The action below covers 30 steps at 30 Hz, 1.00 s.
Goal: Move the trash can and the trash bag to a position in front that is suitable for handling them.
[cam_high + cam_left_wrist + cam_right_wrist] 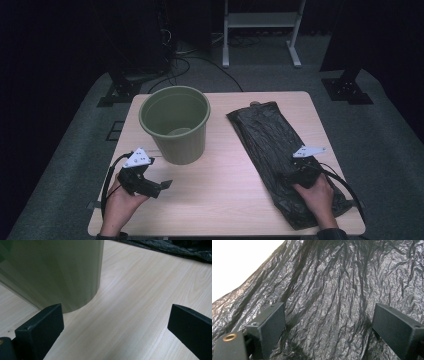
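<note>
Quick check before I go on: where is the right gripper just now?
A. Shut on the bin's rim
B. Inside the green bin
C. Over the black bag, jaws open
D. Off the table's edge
C: the right gripper sits over the crumpled black bag, its jaws spread apart with plastic between them, well clear of the green bin.

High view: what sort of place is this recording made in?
Probably a lab or recording studio rather than a home. A lone pale wooden table stands on grey carpet among dark drapes, with cables trailing over the floor and a white metal stand behind.
</note>
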Tool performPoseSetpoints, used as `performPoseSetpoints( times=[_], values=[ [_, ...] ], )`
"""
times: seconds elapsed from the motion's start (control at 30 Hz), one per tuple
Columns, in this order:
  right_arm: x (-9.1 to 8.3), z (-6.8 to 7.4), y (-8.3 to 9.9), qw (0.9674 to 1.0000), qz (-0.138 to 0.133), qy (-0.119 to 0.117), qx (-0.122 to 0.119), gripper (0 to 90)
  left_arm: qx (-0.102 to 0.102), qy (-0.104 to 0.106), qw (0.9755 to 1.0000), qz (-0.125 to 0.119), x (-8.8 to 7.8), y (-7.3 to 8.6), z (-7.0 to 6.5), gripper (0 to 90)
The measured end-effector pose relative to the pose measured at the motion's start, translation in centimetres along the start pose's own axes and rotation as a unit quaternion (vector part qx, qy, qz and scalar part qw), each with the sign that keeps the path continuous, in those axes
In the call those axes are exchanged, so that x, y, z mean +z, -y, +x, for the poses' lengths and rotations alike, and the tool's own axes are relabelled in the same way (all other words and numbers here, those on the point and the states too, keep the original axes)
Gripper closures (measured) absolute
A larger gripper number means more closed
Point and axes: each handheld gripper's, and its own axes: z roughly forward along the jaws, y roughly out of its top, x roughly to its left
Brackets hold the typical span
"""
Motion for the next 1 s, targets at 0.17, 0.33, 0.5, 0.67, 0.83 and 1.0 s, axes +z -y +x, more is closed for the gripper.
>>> performPoseSetpoints(
  times=[0.17, 0.33, 0.5, 0.67, 0.83, 1.0],
  values=[
    [0.0, 0.0, 0.0, 1.0000, 0.000, 0.000, 0.000, 9.9, 0.002, -0.006, 1.0000, -0.004, -0.7, -1.0, 0.5, 0.0],
    [0.0, 0.0, 0.0, 1.0000, 0.000, 0.000, 0.000, 10.1, -0.002, -0.012, 0.9999, -0.007, -1.8, -2.1, 1.1, 0.0],
    [0.0, 0.0, 0.0, 1.0000, 0.000, 0.000, 0.001, 10.2, -0.008, -0.011, 0.9998, -0.012, -2.6, -2.8, 1.9, 0.0],
    [0.0, 0.0, 0.0, 1.0000, 0.000, 0.000, 0.001, 10.4, -0.014, -0.013, 0.9996, -0.020, -3.5, -3.6, 2.7, 0.0],
    [0.0, 0.0, 0.0, 1.0000, -0.001, 0.001, 0.002, 10.8, -0.012, -0.018, 0.9995, -0.022, -4.3, -4.8, 3.2, 0.0],
    [0.0, 0.0, 0.0, 1.0000, -0.001, 0.001, 0.002, 10.8, -0.008, -0.026, 0.9992, -0.029, -5.0, -6.0, 4.0, 0.0]
  ],
)
